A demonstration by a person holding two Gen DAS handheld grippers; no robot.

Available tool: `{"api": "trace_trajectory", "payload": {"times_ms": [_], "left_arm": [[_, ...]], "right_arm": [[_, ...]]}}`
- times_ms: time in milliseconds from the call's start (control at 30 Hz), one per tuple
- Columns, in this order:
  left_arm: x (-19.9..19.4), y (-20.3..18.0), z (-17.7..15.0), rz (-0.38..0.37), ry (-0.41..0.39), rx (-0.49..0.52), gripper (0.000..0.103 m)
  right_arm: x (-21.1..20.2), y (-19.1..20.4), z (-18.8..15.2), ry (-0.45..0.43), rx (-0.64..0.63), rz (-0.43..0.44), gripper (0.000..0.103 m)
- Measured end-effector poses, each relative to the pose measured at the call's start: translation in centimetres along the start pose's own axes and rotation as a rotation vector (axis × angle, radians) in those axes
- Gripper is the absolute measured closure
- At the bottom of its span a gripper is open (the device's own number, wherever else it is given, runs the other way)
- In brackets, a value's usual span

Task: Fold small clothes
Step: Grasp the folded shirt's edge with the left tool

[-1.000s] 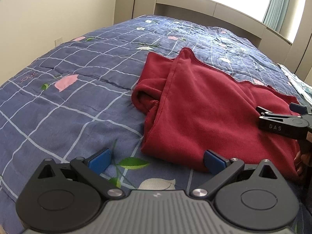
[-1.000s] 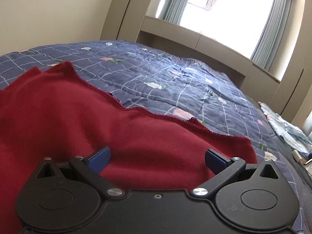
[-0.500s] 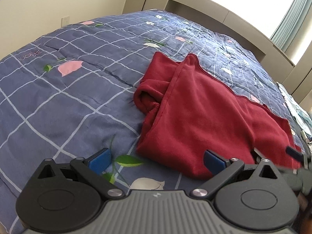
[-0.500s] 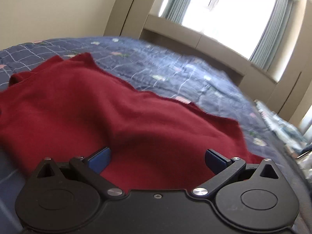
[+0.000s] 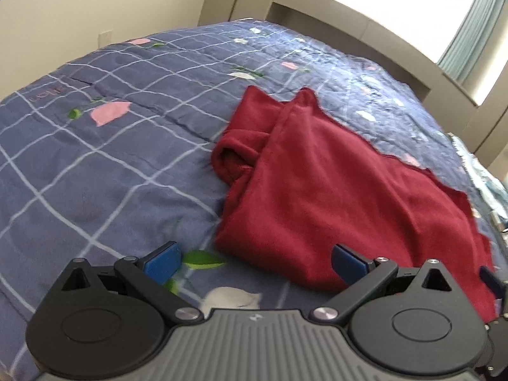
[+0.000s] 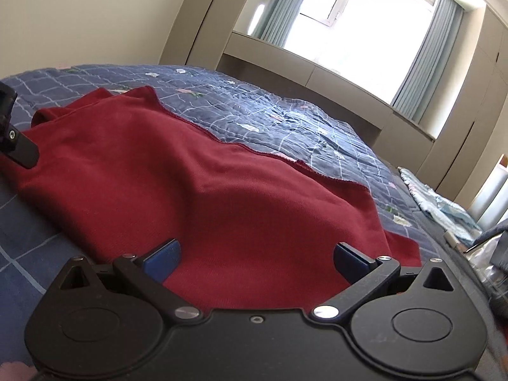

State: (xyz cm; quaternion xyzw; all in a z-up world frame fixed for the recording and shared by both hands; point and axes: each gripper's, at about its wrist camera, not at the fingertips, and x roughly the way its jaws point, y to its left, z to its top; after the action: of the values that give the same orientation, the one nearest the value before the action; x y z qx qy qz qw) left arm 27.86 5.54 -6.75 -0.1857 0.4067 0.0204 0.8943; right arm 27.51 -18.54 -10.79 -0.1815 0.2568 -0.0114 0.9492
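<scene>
Black claws [image 5: 255, 265] [image 6: 255, 262] with blue pads, silver pivot screws (left body ribbed grey)

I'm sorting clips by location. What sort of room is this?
Most likely a bedroom: a red garment lies on a bed's blue checked quilt, with a curtained window and built-in cabinets behind.

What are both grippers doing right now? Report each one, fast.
Left gripper: open, holding nothing, at the near corner of the red garment.
Right gripper: open, holding nothing, low over the red garment.
</scene>
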Motion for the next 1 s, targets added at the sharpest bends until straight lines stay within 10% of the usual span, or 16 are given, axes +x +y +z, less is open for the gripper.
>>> {"api": "trace_trajectory", "payload": {"times_ms": [533, 800, 1000], "left_arm": [[1.5, 1.2, 1.5, -0.05, -0.034, -0.223, 0.002], [1.7, 2.0, 1.5, -0.014, -0.033, -0.272, 0.051], [2.3, 2.9, 1.9, -0.025, -0.023, -0.297, 0.058]], "right_arm": [[0.1, -0.3, -0.1, -0.002, 0.023, 0.015, 0.001], [0.1, -0.3, -0.1, -0.002, 0.024, 0.016, 0.0], [0.1, -0.3, -0.1, -0.002, 0.023, 0.015, 0.0]]}}
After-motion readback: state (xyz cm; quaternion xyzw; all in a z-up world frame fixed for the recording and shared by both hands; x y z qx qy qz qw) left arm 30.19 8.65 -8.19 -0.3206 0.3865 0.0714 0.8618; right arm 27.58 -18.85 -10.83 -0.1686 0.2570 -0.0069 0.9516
